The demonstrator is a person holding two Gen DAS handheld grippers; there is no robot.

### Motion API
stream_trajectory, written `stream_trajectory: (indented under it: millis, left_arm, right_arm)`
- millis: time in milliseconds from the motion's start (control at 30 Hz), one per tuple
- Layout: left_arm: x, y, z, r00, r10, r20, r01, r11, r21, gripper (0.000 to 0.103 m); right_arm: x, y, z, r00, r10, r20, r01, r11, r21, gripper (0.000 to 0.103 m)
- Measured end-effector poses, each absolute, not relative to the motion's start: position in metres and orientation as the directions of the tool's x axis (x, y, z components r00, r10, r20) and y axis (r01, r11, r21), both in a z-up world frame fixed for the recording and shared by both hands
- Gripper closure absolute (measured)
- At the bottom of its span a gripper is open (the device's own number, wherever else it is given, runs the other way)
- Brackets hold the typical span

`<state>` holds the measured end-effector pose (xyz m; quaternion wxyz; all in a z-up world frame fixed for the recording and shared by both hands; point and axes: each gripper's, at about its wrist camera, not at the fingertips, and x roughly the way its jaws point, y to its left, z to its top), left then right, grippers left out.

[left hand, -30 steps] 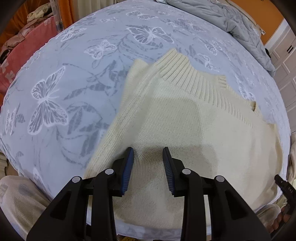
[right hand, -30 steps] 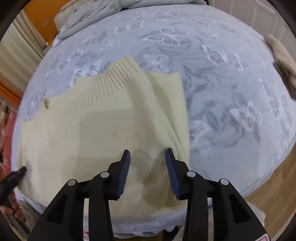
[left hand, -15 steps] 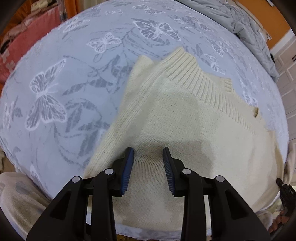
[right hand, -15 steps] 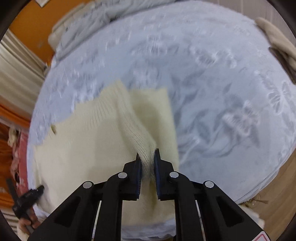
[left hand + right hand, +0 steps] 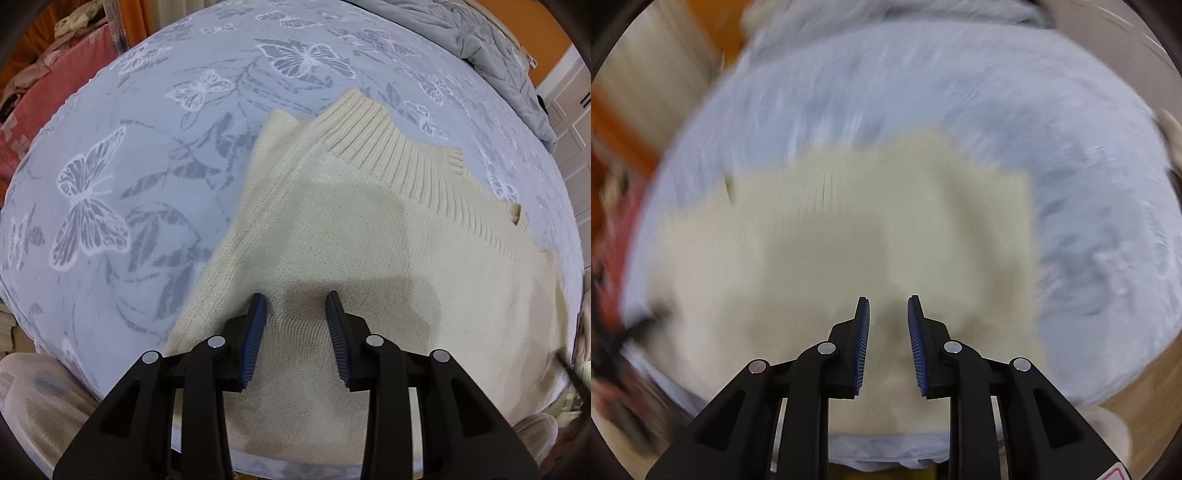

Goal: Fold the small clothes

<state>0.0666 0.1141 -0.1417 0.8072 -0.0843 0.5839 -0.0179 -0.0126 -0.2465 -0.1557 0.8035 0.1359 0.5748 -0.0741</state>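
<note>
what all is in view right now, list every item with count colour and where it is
sweater: 1, cream knit with ribbed collar, lying flat on the near part of the bed, under both grippers
bedspread: 1, pale blue with white butterfly print, covering the bed
quilt: 1, grey, bunched at the bed's far right edge in the left wrist view
pink cloth: 1, pink-red, beyond the bed's far left edge
left gripper: 1, black with blue pads, open, over the sweater's lower part
right gripper: 1, black with blue pads, open, over the sweater; this view is motion-blurred
</note>
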Motion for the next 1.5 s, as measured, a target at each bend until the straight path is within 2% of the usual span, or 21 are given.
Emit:
stream_trajectory:
  millis: [100,133,167,200,233,267,400,500,567,667,700,733,767,800,867,1000,1067,1167,1267,1400,1500]
  left_arm:
    - [0.064,0.120,-0.130,0.324,-0.168,-0.931,-0.091,0.974,-0.207,0.068]
    - [0.062,0.126,-0.121,0.346,-0.193,-0.918,-0.102,0.965,-0.241,0.064]
    - [0.055,0.137,-0.108,0.393,-0.206,-0.896,-0.116,0.956,-0.270,0.049]
    - [0.049,0.149,-0.096,0.438,-0.203,-0.876,-0.131,0.949,-0.285,0.039]
    - [0.046,0.156,-0.092,0.459,-0.190,-0.868,-0.147,0.947,-0.285,0.021]
    - [0.043,0.167,-0.090,0.479,-0.162,-0.863,-0.181,0.943,-0.278,0.015]
    - [0.049,0.197,-0.128,0.377,-0.232,-0.897,-0.293,0.889,-0.353,0.015]
    - [0.045,0.202,-0.161,0.324,-0.355,-0.877,-0.368,0.806,-0.463,0.015]
    - [0.040,0.195,-0.165,0.355,-0.352,-0.866,-0.352,0.808,-0.473,0.009]
    - [0.042,0.182,-0.165,0.354,-0.315,-0.881,-0.319,0.845,-0.430,0.008]
    - [0.042,0.180,-0.164,0.359,-0.307,-0.881,-0.321,0.846,-0.426,0.009]
    - [0.043,0.178,-0.162,0.370,-0.305,-0.877,-0.327,0.841,-0.431,0.024]
    - [0.044,0.177,-0.160,0.388,-0.323,-0.863,-0.323,0.829,-0.456,0.053]
    - [0.047,0.178,-0.159,0.382,-0.349,-0.856,-0.320,0.819,-0.477,0.059]
    - [0.049,0.180,-0.155,0.380,-0.375,-0.846,-0.349,0.789,-0.506,0.078]
    - [0.046,0.159,-0.113,0.430,-0.356,-0.829,-0.251,0.835,-0.489,0.084]
    - [0.045,0.129,-0.071,0.471,-0.387,-0.793,-0.134,0.857,-0.498,0.086]
    - [0.038,0.072,-0.016,0.507,-0.419,-0.753,0.061,0.889,-0.453,0.086]
    - [0.021,0.002,0.024,0.507,-0.476,-0.718,0.245,0.879,-0.409,0.087]
    - [0.002,-0.097,0.019,0.427,-0.523,-0.737,0.401,0.841,-0.365,0.087]
    - [-0.010,-0.170,-0.032,0.345,-0.457,-0.820,0.481,0.836,-0.263,0.087]
  right_arm:
    - [-0.007,-0.228,-0.160,0.316,-0.064,-0.946,0.226,0.974,0.009,0.084]
    - [-0.006,-0.227,-0.149,0.334,-0.041,-0.942,0.229,0.973,0.039,0.087]
    - [-0.007,-0.225,-0.136,0.378,0.022,-0.926,0.215,0.970,0.111,0.089]
    - [-0.004,-0.219,-0.119,0.417,0.093,-0.904,0.188,0.964,0.186,0.089]
    - [0.000,-0.212,-0.108,0.430,0.124,-0.894,0.163,0.964,0.212,0.089]
    - [0.007,-0.200,-0.098,0.438,0.161,-0.885,0.126,0.963,0.238,0.089]
    - [0.043,-0.165,-0.111,0.383,0.271,-0.883,0.087,0.941,0.326,0.089]
    - [0.077,-0.144,-0.167,0.225,0.260,-0.939,0.128,0.948,0.293,0.088]
    - [0.086,-0.143,-0.188,0.210,0.255,-0.944,0.143,0.947,0.288,0.089]
    - [0.090,-0.147,-0.194,0.195,0.275,-0.942,0.168,0.936,0.308,0.089]
    - [0.091,-0.146,-0.195,0.195,0.272,-0.942,0.157,0.940,0.304,0.089]
    - [0.091,-0.145,-0.197,0.198,0.272,-0.942,0.147,0.942,0.302,0.089]
    - [0.090,-0.144,-0.197,0.201,0.273,-0.941,0.148,0.941,0.304,0.089]
    - [0.089,-0.143,-0.196,0.205,0.272,-0.940,0.149,0.941,0.305,0.089]
    - [0.090,-0.140,-0.190,0.213,0.265,-0.940,0.139,0.944,0.298,0.089]
    - [0.082,-0.146,-0.175,0.241,0.292,-0.926,0.126,0.936,0.328,0.088]
    - [0.071,-0.156,-0.168,0.274,0.340,-0.900,0.148,0.910,0.388,0.087]
    - [0.045,-0.182,-0.150,0.359,0.359,-0.862,0.213,0.867,0.450,0.077]
    - [0.005,-0.215,-0.127,0.447,0.347,-0.824,0.233,0.844,0.482,0.077]
    - [-0.055,-0.290,-0.106,0.510,0.300,-0.806,0.323,0.802,0.503,0.074]
    - [-0.090,-0.331,-0.103,0.524,0.259,-0.811,0.384,0.779,0.496,0.072]
